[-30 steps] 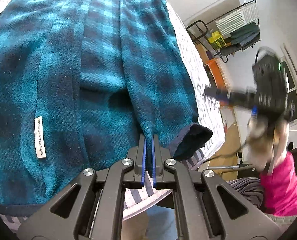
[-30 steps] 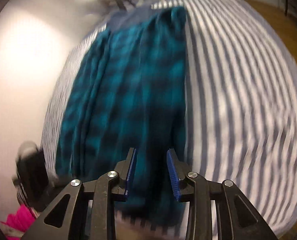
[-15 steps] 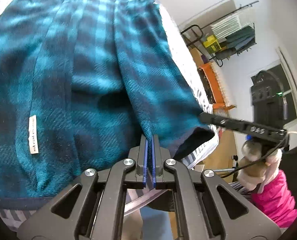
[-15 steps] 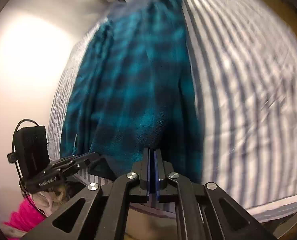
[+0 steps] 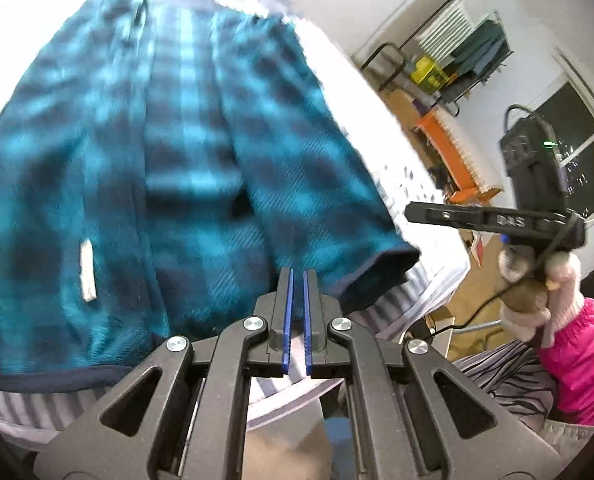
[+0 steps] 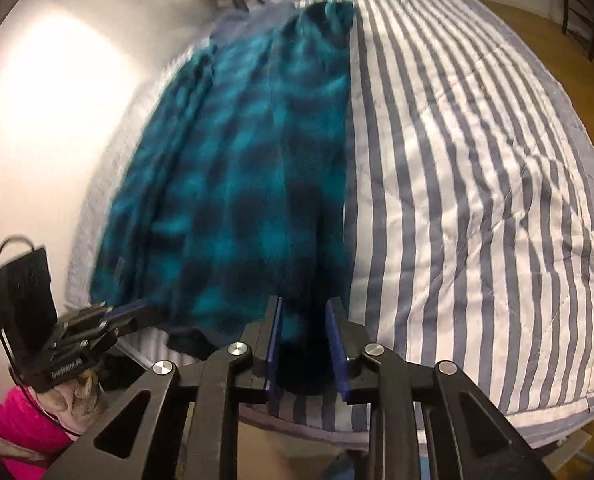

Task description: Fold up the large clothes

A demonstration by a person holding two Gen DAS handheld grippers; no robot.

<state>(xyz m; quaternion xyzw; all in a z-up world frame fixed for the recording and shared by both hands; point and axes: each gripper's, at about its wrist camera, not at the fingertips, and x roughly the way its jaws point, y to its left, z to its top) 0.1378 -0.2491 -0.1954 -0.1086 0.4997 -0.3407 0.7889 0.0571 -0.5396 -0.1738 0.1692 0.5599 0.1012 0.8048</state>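
Note:
A teal and dark blue checked fleece garment [image 5: 177, 168] lies lengthwise on the striped bed; it also shows in the right wrist view [image 6: 249, 184]. A white label [image 5: 87, 270] is sewn near its hem. My left gripper [image 5: 297, 280] is slightly open with nothing between its pads, just off the garment's near edge beside the dark cuff [image 5: 377, 276]. My right gripper [image 6: 304, 312] is open over the garment's near right corner, holding nothing. The right gripper shows at the right in the left wrist view [image 5: 413, 213]. The left gripper shows at the lower left in the right wrist view [image 6: 133, 314].
The blue and white striped quilt [image 6: 477, 200] covers the bed, bare to the right of the garment. A white wall [image 6: 37, 140] runs along the left. A clothes rack [image 5: 465, 56] and an orange item [image 5: 453, 152] stand on the floor beyond the bed. My pink sleeve [image 5: 577, 344] is at right.
Both grippers held pinched folds of the garment half a second ago. Both have now opened and let go, and the fabric has dropped flat on the bed.

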